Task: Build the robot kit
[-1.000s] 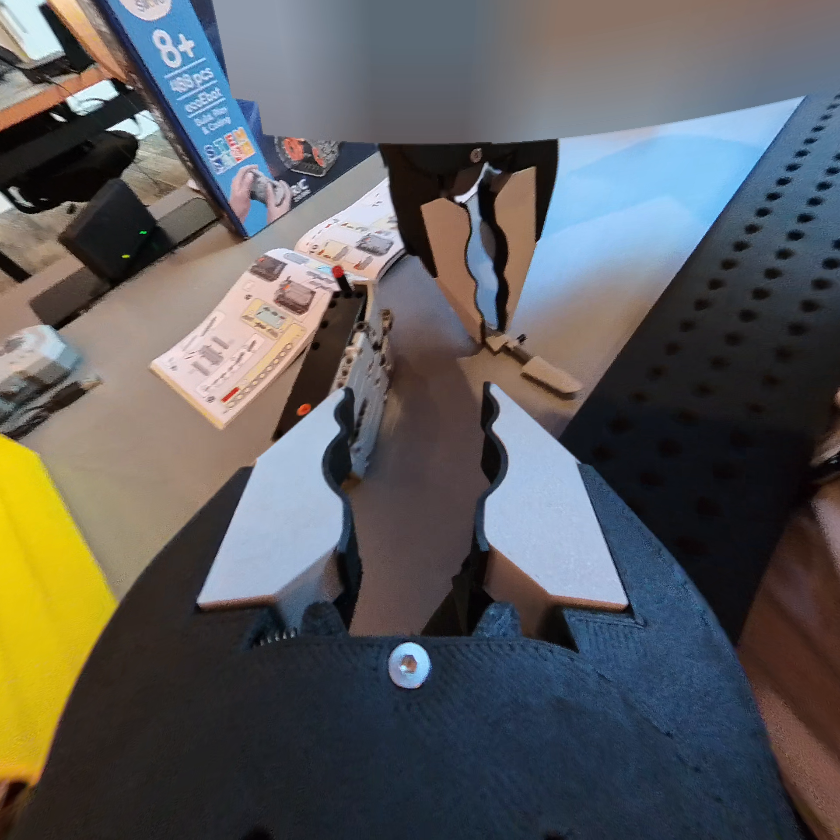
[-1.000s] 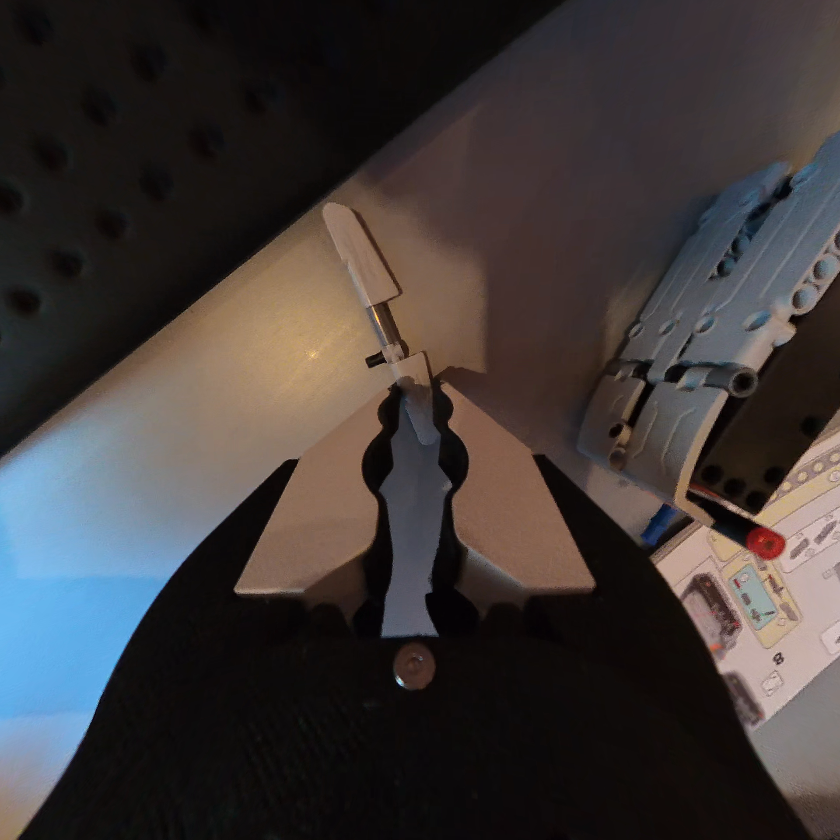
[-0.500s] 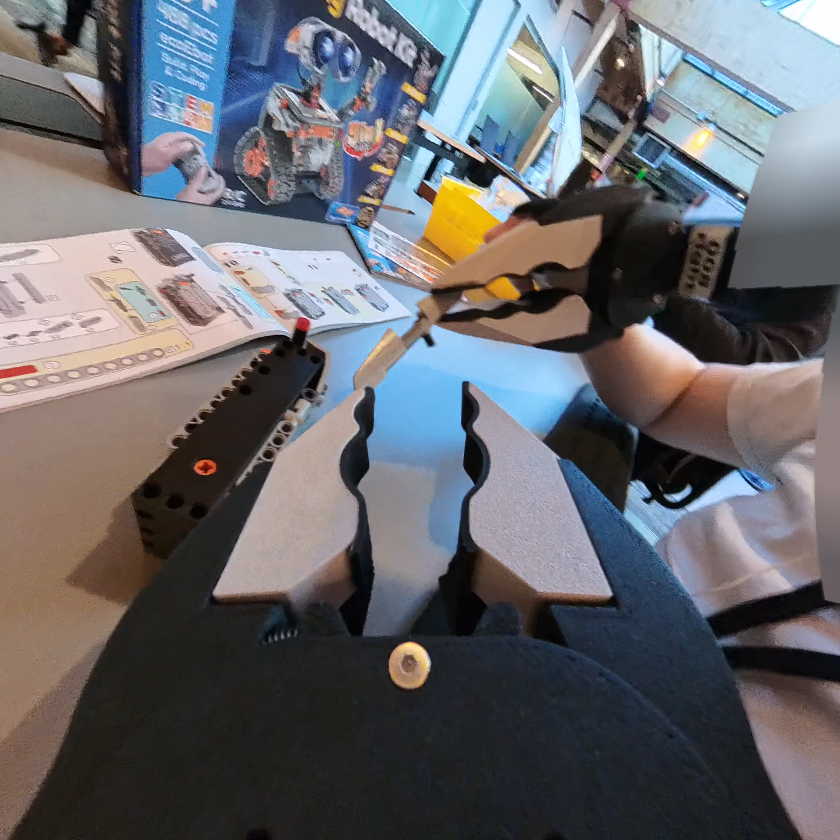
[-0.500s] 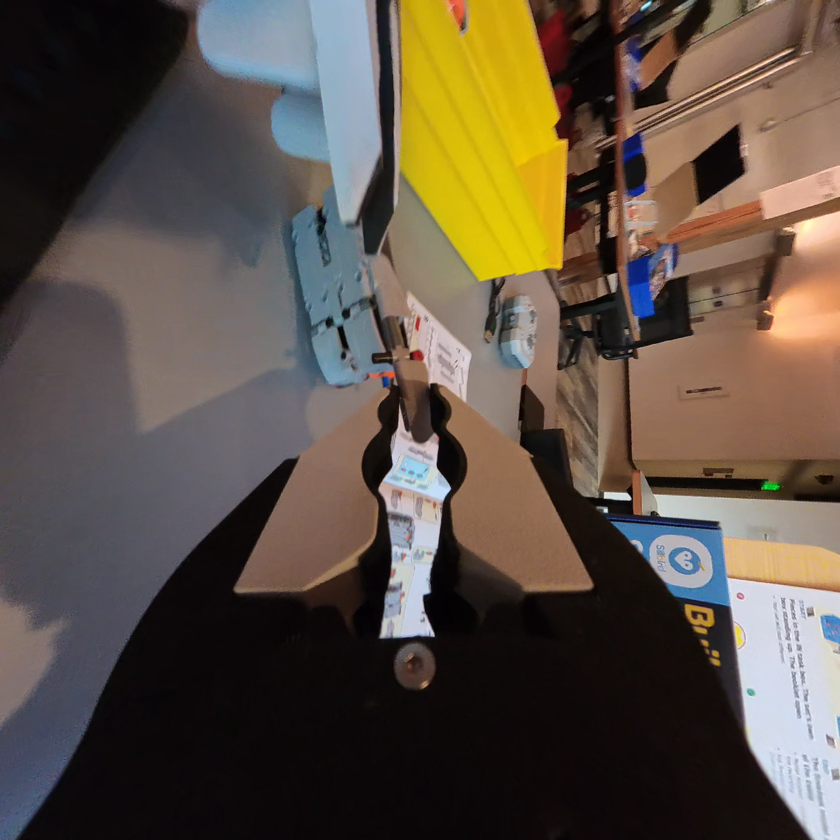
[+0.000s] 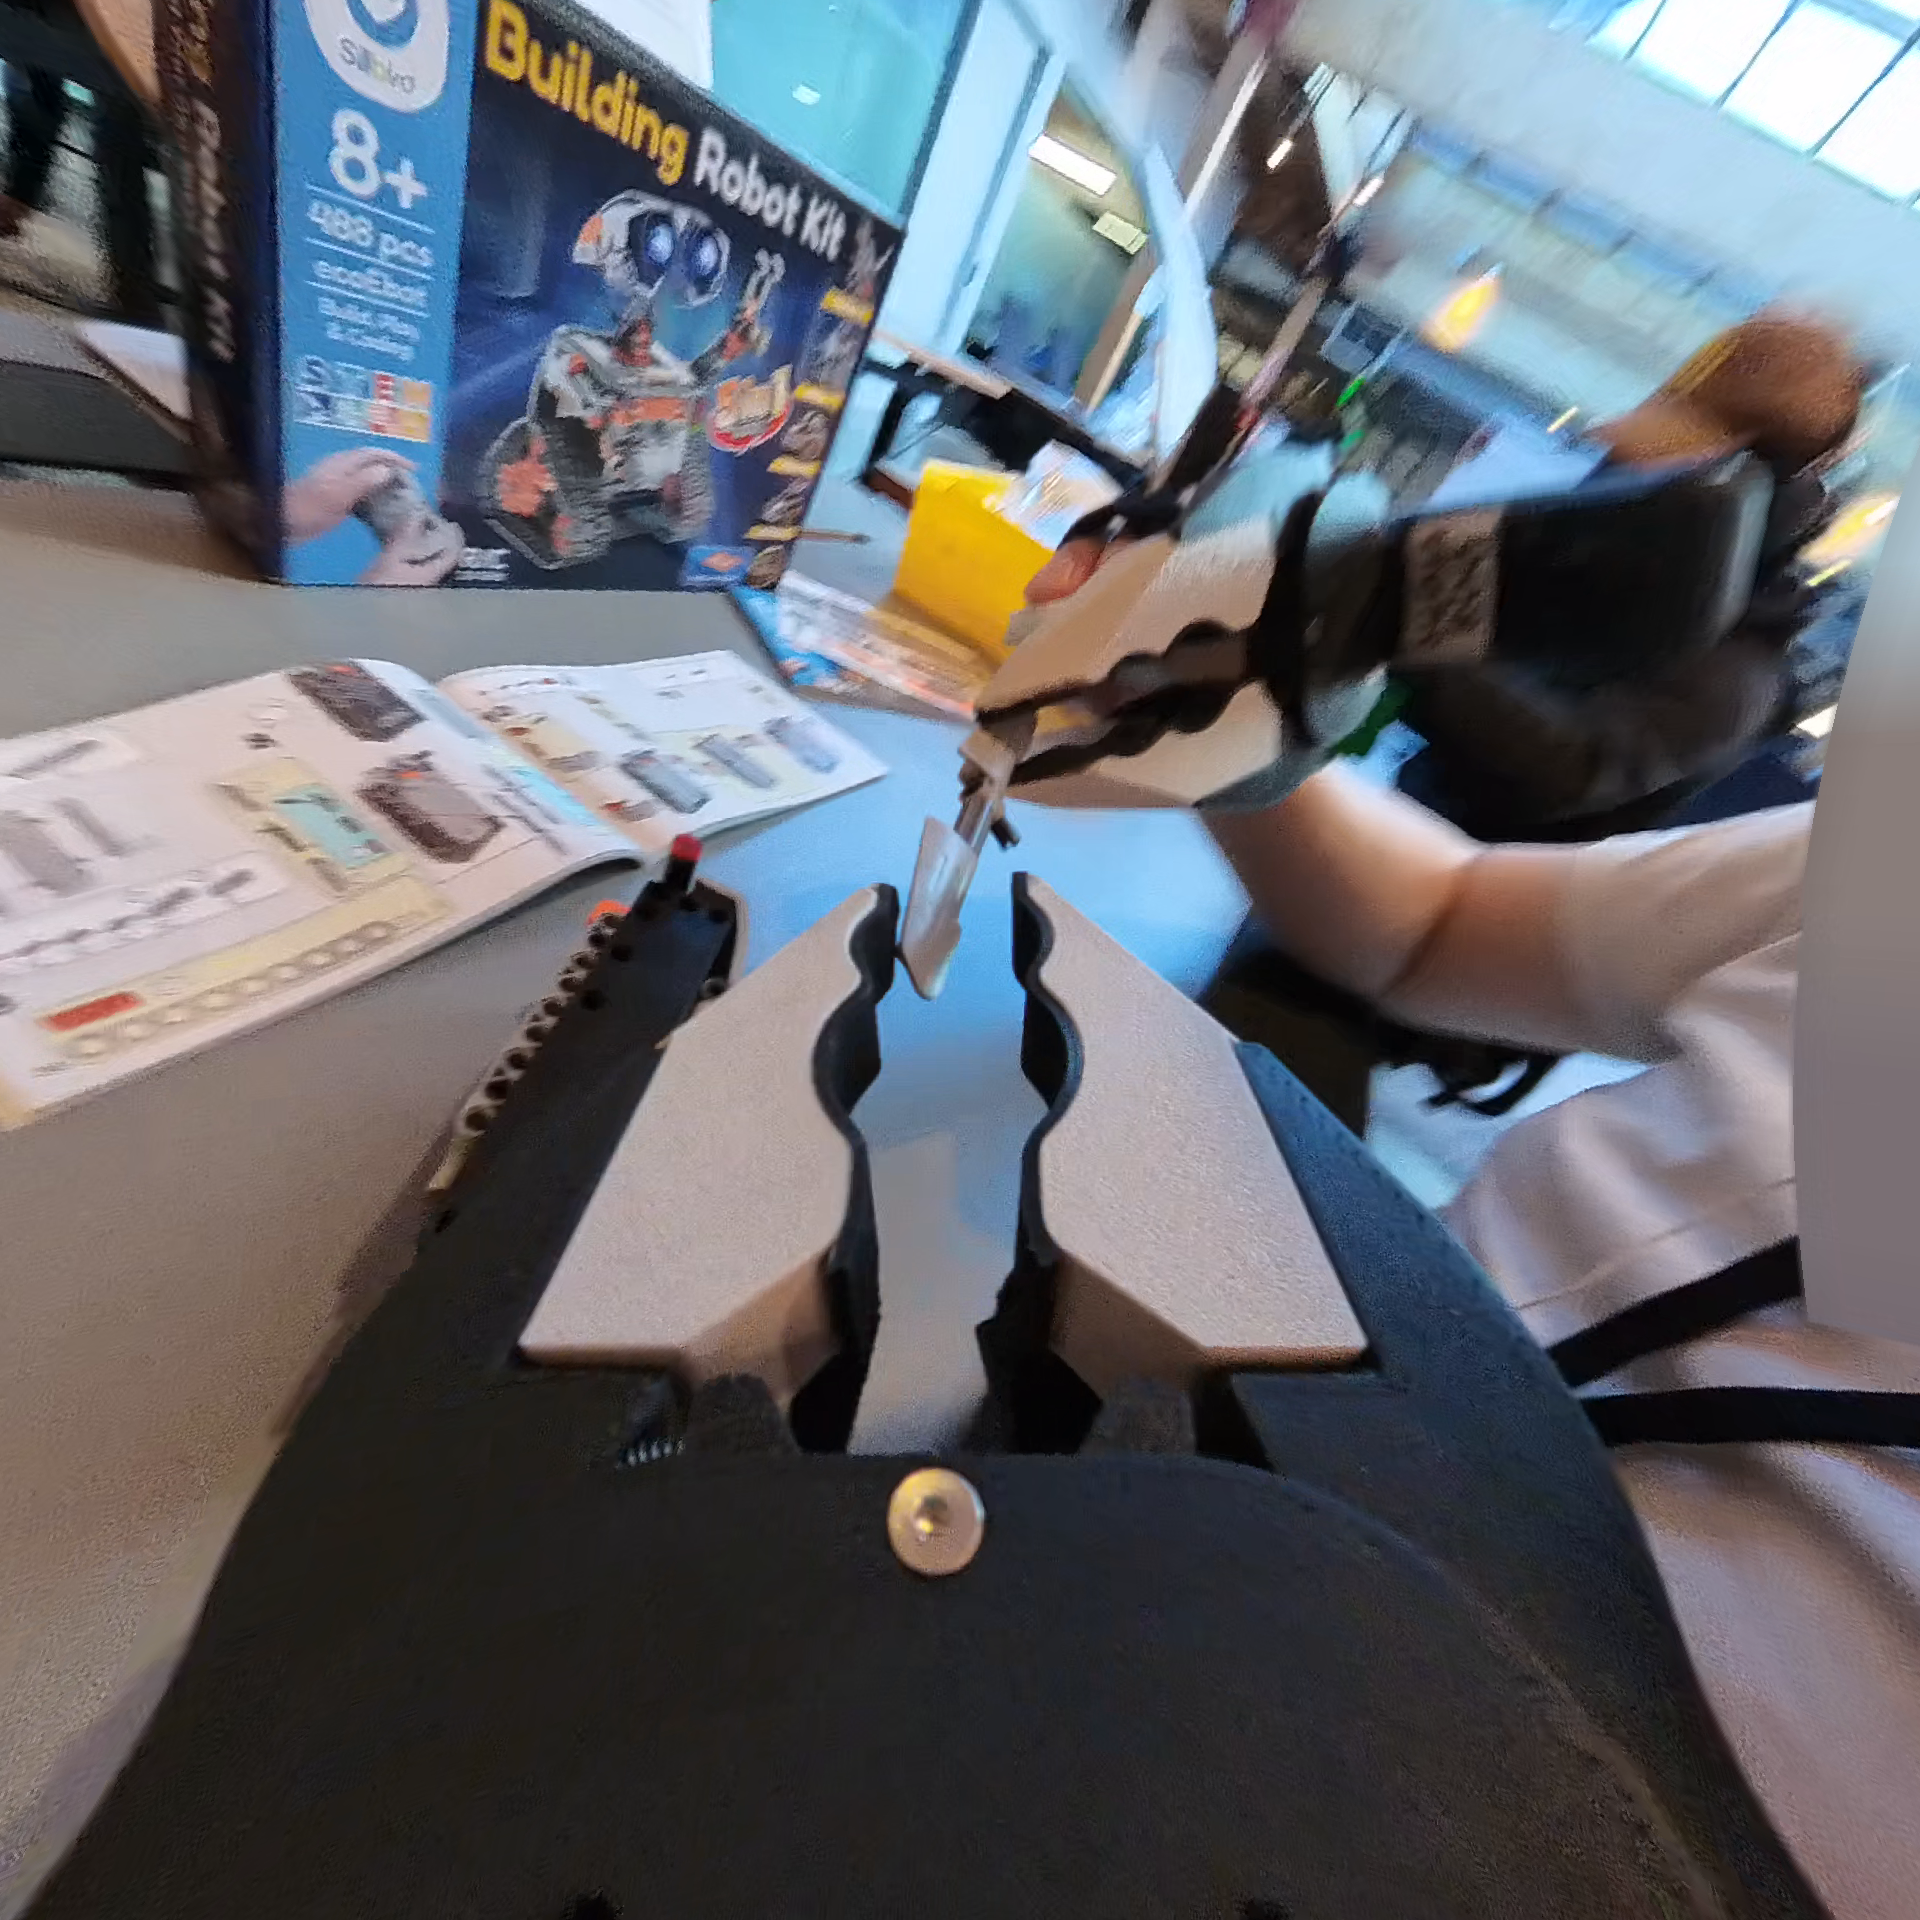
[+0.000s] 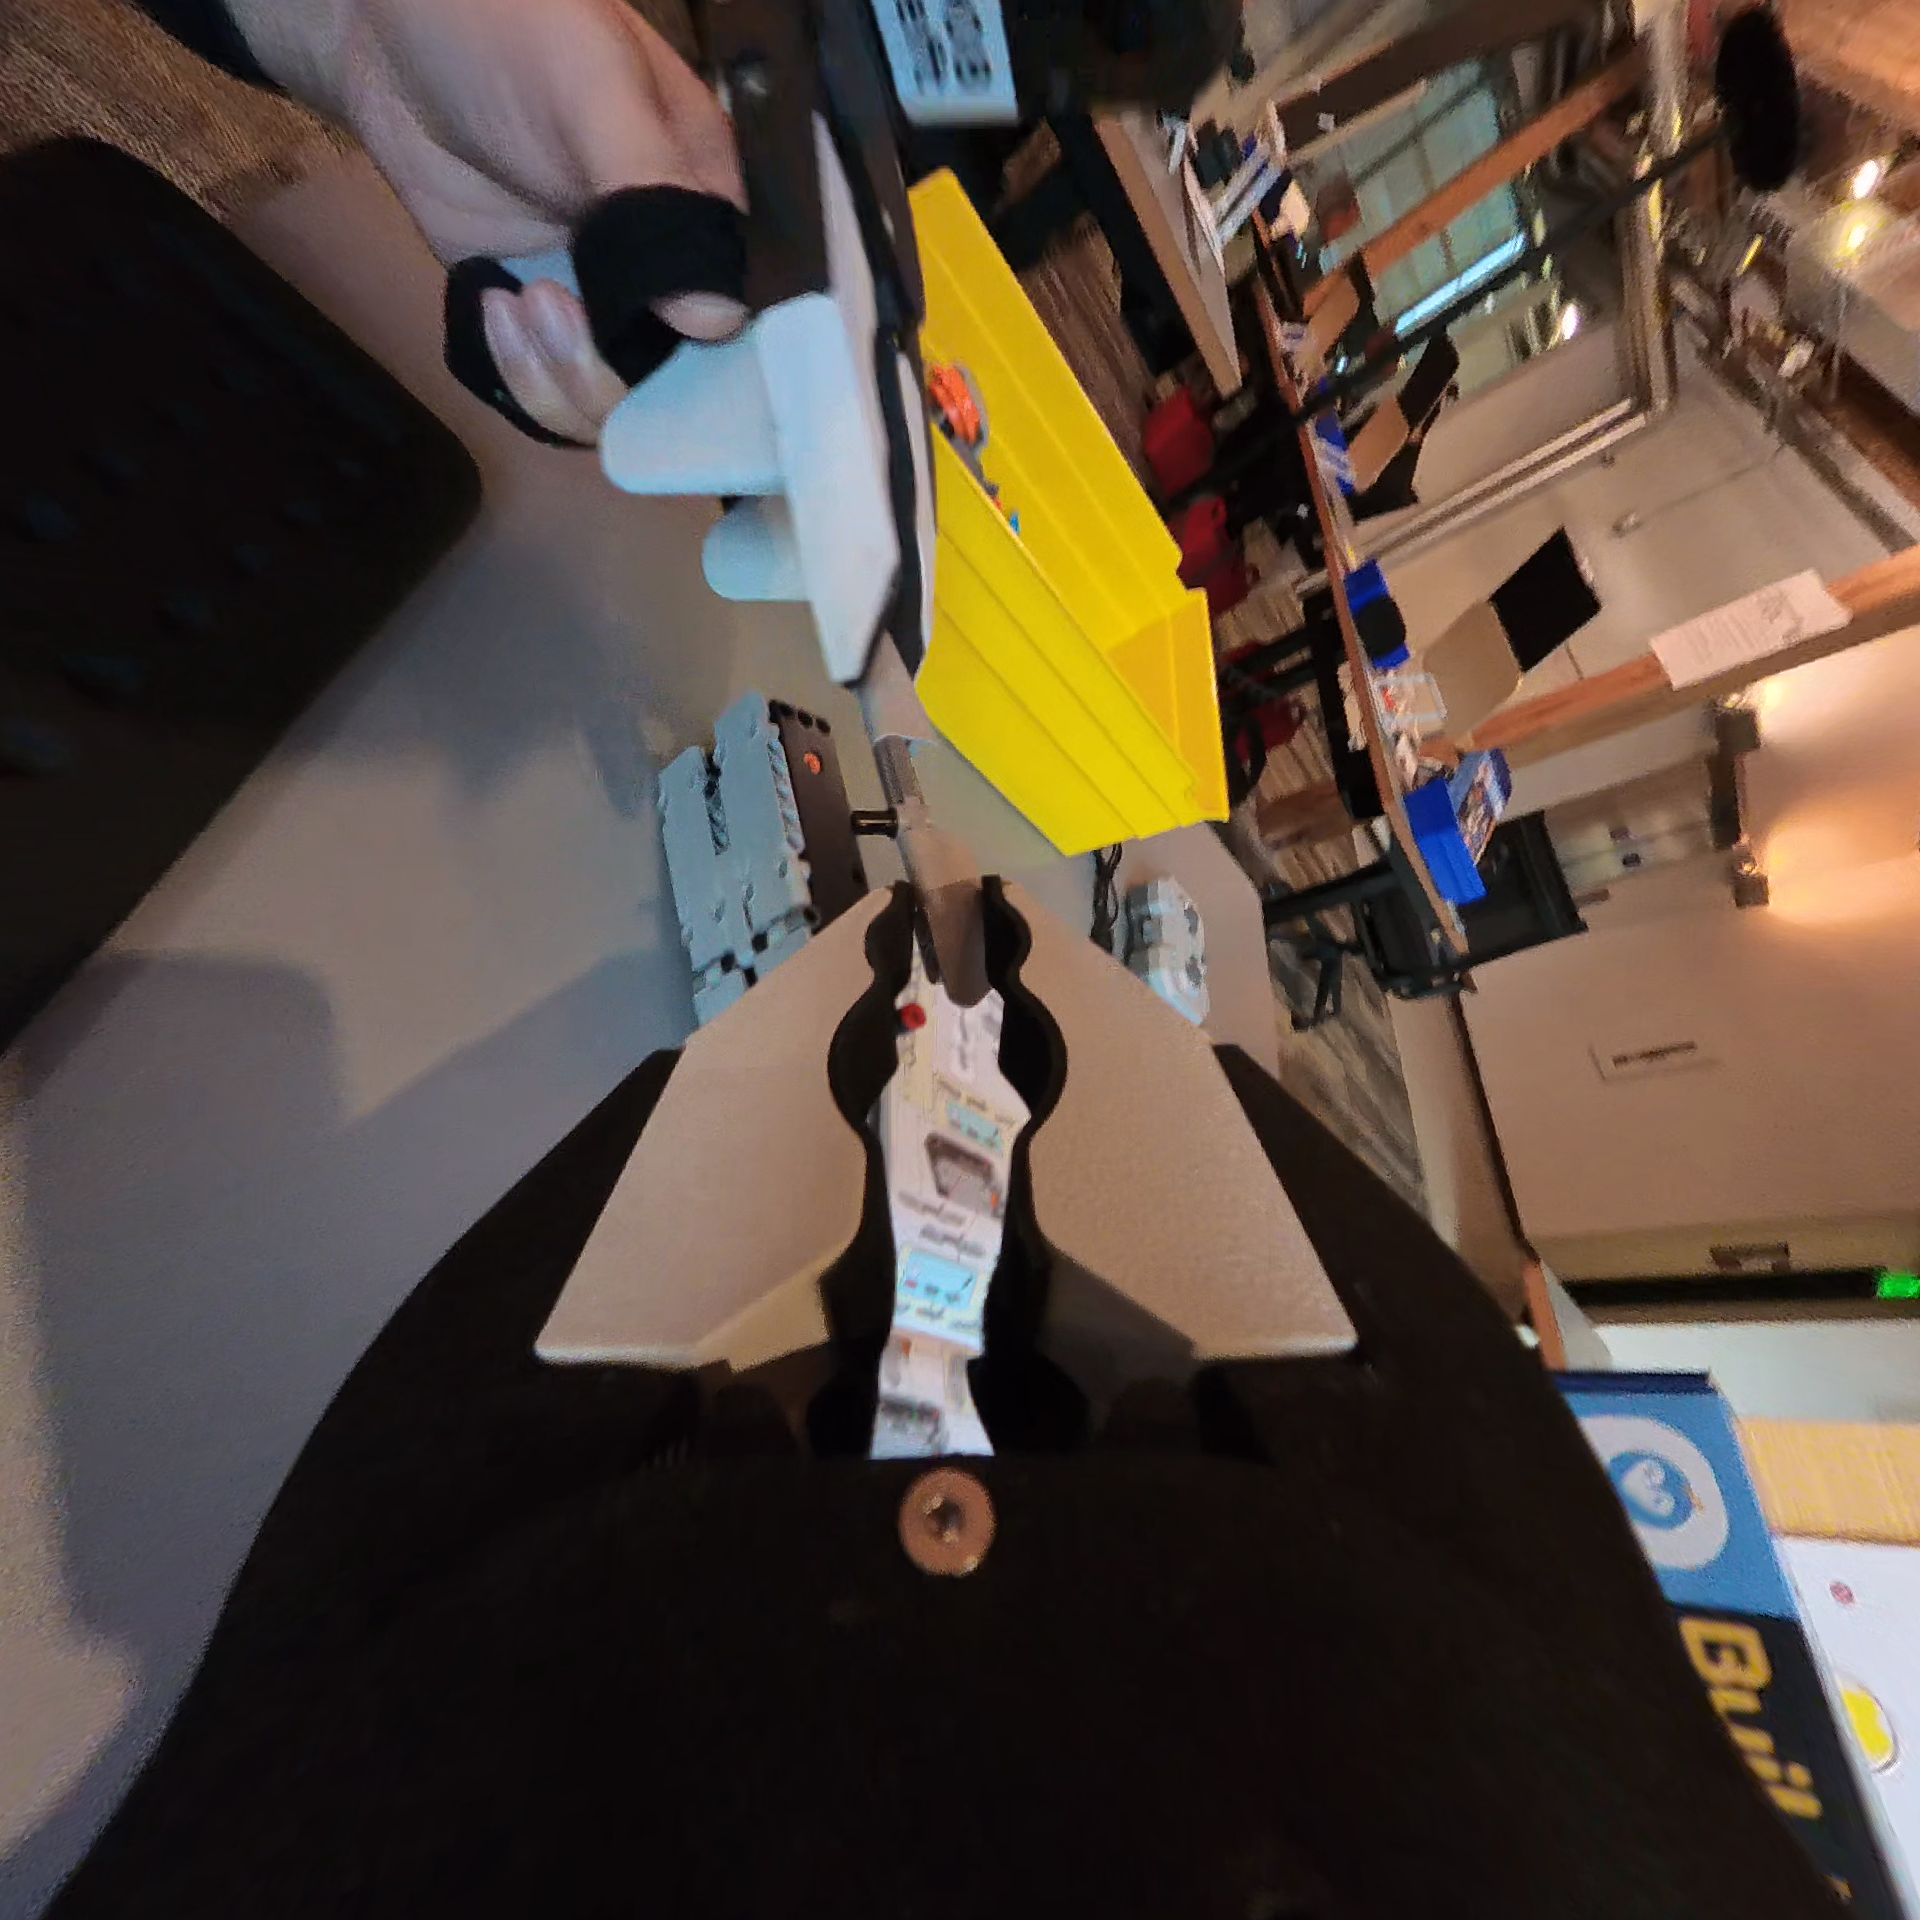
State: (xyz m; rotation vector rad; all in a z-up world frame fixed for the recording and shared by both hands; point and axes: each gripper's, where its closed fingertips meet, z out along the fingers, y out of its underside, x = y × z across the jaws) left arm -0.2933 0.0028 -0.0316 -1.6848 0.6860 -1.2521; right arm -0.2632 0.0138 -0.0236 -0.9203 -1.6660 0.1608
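Observation:
My right gripper (image 6: pixel 943 899) is shut on a small grey piece with a metal shaft and a flat blade end (image 6: pixel 914 821), held in the air. In the left wrist view the right gripper (image 5: pixel 1003 743) comes in from the right, and the piece's blade (image 5: pixel 940 914) hangs between my left fingertips. My left gripper (image 5: pixel 951 904) is open and empty; the blade sits close to its left finger (image 5: pixel 790 1039). A grey-and-black block assembly (image 6: pixel 753 831) lies on the table just left of the left gripper, where its black side (image 5: pixel 623 997) shows.
An open instruction booklet (image 5: pixel 364 810) lies on the grey table (image 5: pixel 156 1299), with a blue kit box (image 5: pixel 540 312) behind it. A yellow bin (image 6: pixel 1060 623) stands beyond the assembly. A black perforated panel (image 6: pixel 156 520) borders the table. A person's arm (image 5: pixel 1455 914) is at right. Some 4 cm of space lies between my two pairs of fingers.
My right gripper lifted the grey piece off the table and carried it toward the left gripper; the blade now sits between the left fingertips. The left gripper stayed open.

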